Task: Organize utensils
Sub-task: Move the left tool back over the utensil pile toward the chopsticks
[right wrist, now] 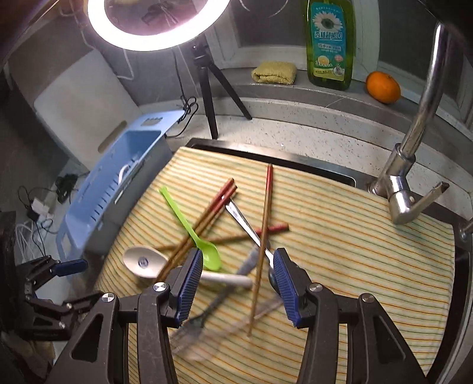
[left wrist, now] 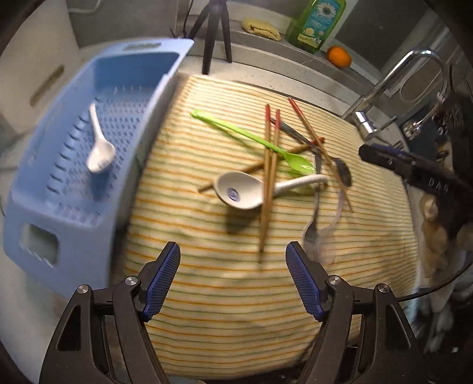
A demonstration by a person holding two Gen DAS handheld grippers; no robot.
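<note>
Left gripper (left wrist: 233, 276) hovering over striped cloth (left wrist: 224, 310), fingers (left wrist: 164, 280) released, nothing between them. Right gripper (right wrist: 238, 283) hanging over the utensil pile, fingers (right wrist: 189, 285) spread apart, gripping nothing; a chopstick (right wrist: 260, 265) and part of a metal spoon (right wrist: 248, 230) showing in the gap below, contact not visible. Pile lying mid-cloth: white ceramic soup spoon (left wrist: 242, 190) bowl-up, green plastic spoon (left wrist: 251, 138) crossing diagonally, pair of red-tipped chopsticks (left wrist: 270, 177) lying across the soup spoon's handle, more chopsticks crossing behind, metal fork (left wrist: 312, 227) and clear plastic spoon (left wrist: 329, 239) at the pile's near-right edge, both blurred. Second white soup spoon (left wrist: 99, 147) sitting inside blue perforated basket (left wrist: 53, 212), basket standing just beside the cloth's left edge. Cloth covering the sink (right wrist: 295, 161) in the worktop (right wrist: 310, 130). Behind: faucet (right wrist: 414, 153), green dish-soap bottle (right wrist: 329, 44), orange (right wrist: 382, 87), folded yellow rag (right wrist: 273, 72), ring light (right wrist: 156, 23) on a small tripod (right wrist: 211, 97).
</note>
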